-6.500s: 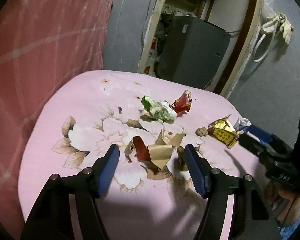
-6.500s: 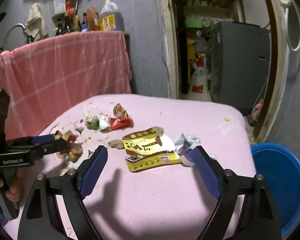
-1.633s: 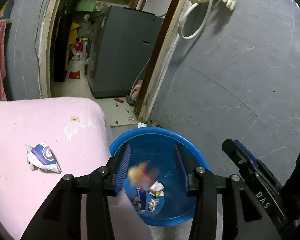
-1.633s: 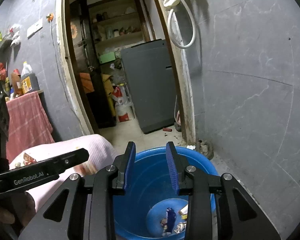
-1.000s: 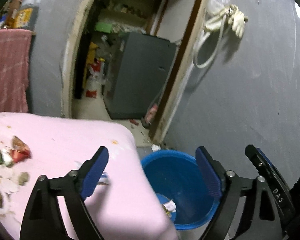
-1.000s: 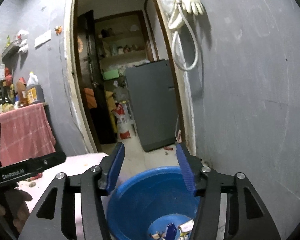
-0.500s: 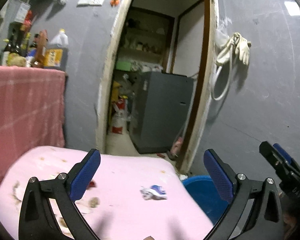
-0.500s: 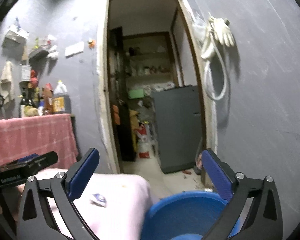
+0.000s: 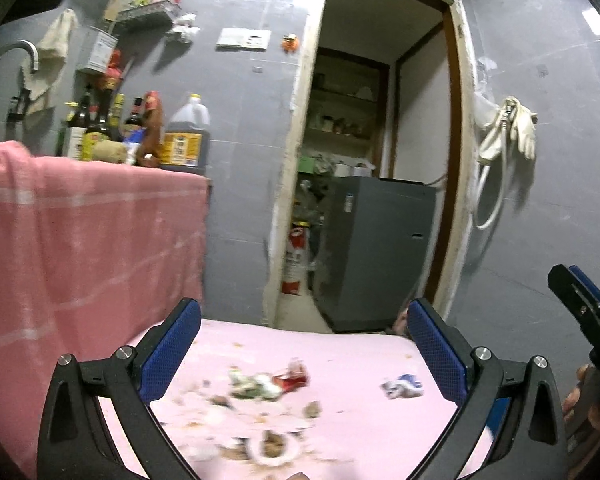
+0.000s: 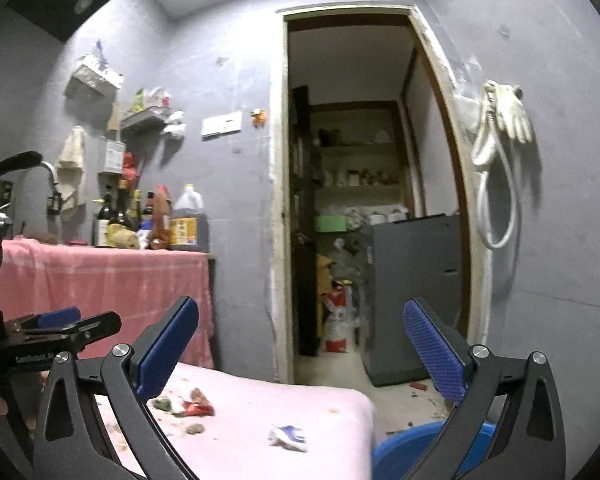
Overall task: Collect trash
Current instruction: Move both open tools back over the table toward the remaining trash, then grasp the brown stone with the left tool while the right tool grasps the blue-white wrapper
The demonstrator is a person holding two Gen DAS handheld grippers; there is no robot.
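Note:
Both grippers are raised and point level across the pink table point(image 9: 340, 344). My left gripper point(image 9: 304, 344) is wide open and holds nothing. On the cloth beyond it lie a red wrapper point(image 9: 292, 376), a green-white crumpled wrapper point(image 9: 252, 386), a blue-white wrapper point(image 9: 402, 386) and brown scraps point(image 9: 312, 410). My right gripper point(image 10: 300, 344) is also wide open and empty. In its view the blue-white wrapper point(image 10: 288, 436) and red wrapper point(image 10: 198, 404) lie on the table point(image 10: 300, 404). The blue basin point(image 10: 404, 448) peeks out at the lower right.
A counter draped in pink cloth point(image 9: 80, 240) stands at the left with bottles and an oil jug point(image 9: 186, 136). An open doorway shows a grey appliance point(image 9: 376, 252). A hose and gloves point(image 10: 500, 160) hang on the grey wall. A person's hand point(image 9: 576, 396) holds the right gripper.
Both grippers swung up and left, away from the blue basin, toward the table. The right jaws widened from about half open to fully open; the left jaws opened slightly more.

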